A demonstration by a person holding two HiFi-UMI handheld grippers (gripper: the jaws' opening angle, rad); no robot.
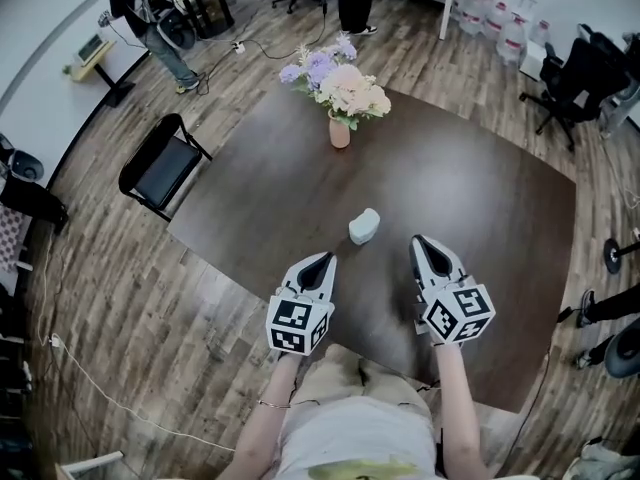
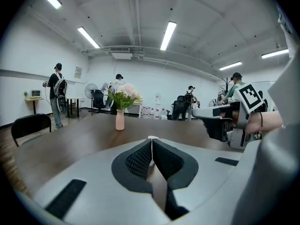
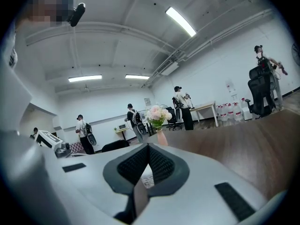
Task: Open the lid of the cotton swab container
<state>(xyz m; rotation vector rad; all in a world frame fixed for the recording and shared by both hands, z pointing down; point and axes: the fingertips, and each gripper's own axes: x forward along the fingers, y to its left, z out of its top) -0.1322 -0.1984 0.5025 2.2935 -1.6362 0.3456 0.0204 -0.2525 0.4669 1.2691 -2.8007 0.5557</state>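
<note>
The small white cotton swab container stands on the dark brown table, its lid down. My left gripper is just short of it on the near left, jaws shut and empty. My right gripper hangs to the container's near right, also shut with nothing held. In the left gripper view, the shut jaws hide nearly all of the container, and the right gripper shows at the right. In the right gripper view, a sliver of the container shows below the shut jaw tips.
A pink vase of flowers stands at the table's far side. A black chair is off the table's left edge. People stand at the back of the room. Office chairs and water bottles are at the far right.
</note>
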